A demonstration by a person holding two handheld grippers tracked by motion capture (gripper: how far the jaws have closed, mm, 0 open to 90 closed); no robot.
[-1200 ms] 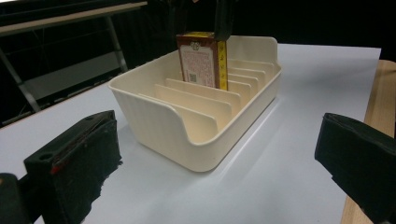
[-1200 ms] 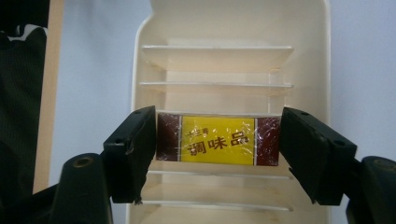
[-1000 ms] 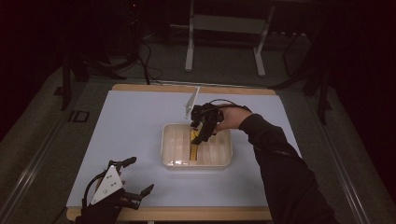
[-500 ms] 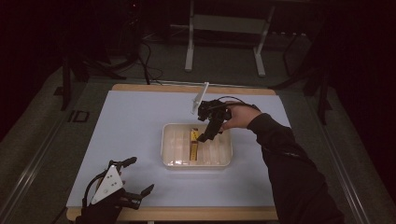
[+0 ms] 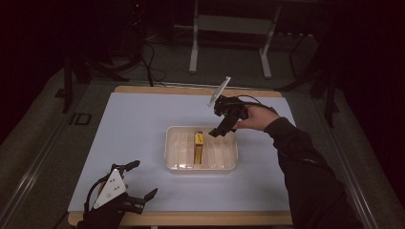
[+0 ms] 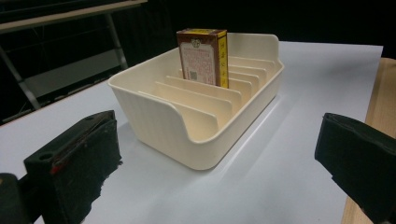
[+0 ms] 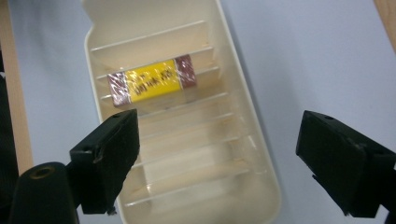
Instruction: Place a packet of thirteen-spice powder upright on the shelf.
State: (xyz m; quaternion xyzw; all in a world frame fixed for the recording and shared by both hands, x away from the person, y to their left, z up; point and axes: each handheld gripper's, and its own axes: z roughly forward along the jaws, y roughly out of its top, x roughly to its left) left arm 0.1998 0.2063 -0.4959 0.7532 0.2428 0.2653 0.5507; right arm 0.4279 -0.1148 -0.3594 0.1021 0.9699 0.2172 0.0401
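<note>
The high view looks forward and down from above the table's near edge, with the cream slotted plastic tray (image 5: 179, 148) at frame centre. The left gripper view faces that tray (image 6: 154, 116) from low and close, level with the table. The right gripper view looks almost straight down into the tray (image 7: 261, 154) from nearby.

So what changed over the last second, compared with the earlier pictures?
The right gripper let go of the small box: its jaws have just been opening, nothing between them now, and it lifted away up and toward the tray's far right corner. The box stands on edge in a middle slot. The tray and the left gripper, open at the table's near edge, stayed put.
</note>
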